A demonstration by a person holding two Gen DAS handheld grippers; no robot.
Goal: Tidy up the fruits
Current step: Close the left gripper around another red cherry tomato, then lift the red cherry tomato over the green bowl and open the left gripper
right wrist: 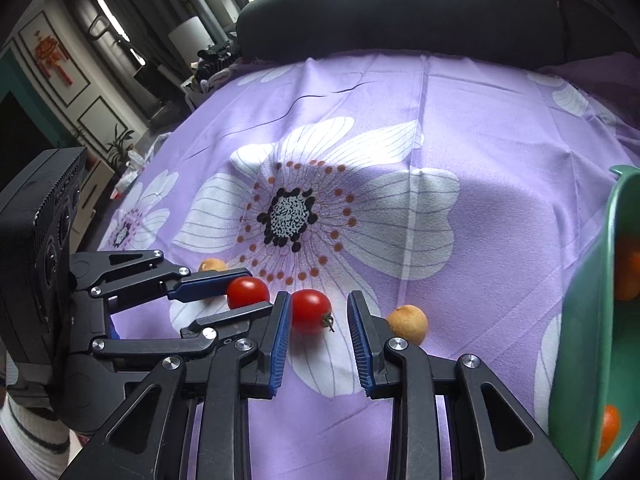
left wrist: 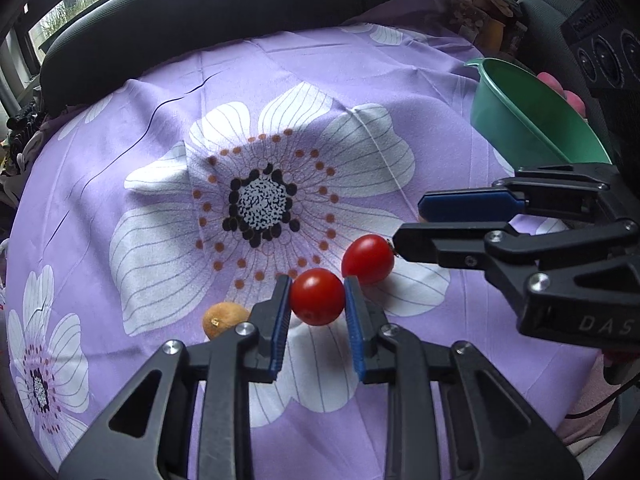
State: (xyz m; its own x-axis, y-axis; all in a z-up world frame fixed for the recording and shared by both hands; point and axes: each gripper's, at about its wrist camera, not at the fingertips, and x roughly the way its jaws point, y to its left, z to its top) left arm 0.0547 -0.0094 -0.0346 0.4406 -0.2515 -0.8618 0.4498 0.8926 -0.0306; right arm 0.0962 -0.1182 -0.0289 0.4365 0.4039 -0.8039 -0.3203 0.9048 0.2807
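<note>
My left gripper (left wrist: pixel 317 296) is shut on a red cherry tomato (left wrist: pixel 317 297), its blue pads touching both sides; the same tomato shows in the right wrist view (right wrist: pixel 248 292). A second tomato (left wrist: pixel 368 258) lies just beyond it and sits between the fingers of my open right gripper (right wrist: pixel 318 314), close to the left pad, as seen in the right wrist view (right wrist: pixel 311 311). A small tan fruit (left wrist: pixel 224 319) lies left of my left gripper. Another tan fruit (right wrist: pixel 408 323) lies right of my right gripper. A green bowl (right wrist: pixel 584 344) at the right holds orange fruits (right wrist: pixel 626 272).
A purple floral cloth (left wrist: pixel 168 100) covers the table. A dark padded chair back (left wrist: pixel 200 12) runs along the far edge. The green bowl (left wrist: pixel 516 120) stands at the right edge in the left wrist view, behind my right gripper (left wrist: pixel 412 224).
</note>
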